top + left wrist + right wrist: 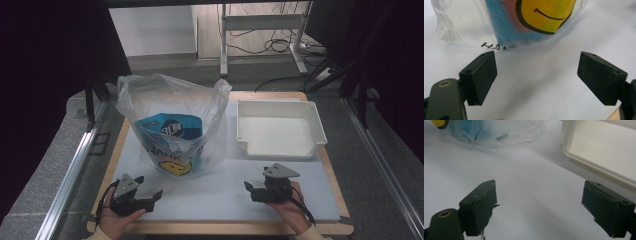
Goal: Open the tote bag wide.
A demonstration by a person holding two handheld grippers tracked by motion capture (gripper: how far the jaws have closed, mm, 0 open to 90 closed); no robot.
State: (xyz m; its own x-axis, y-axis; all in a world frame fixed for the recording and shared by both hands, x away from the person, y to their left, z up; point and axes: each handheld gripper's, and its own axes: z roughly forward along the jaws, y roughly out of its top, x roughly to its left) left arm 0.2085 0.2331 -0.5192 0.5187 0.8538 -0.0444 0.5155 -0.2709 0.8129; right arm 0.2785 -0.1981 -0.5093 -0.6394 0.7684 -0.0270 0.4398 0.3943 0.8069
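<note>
both claws gape empty at the bench's (225, 200) near edge: left gripper (148, 192) just short of the plastic bag (170, 107), right gripper (256, 188) before the white tray (280, 150).

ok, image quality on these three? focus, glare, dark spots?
High view: table evenly lit, surroundings dark, slightly soft. Left gripper view: pads sharp, bag blurred close up. Right gripper view: pads sharp, tray and bag soft, no harsh glare.

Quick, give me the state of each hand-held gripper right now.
Left hand-held gripper: open, holding nothing, facing the plastic bag.
Right hand-held gripper: open, holding nothing, near the white tray.
</note>
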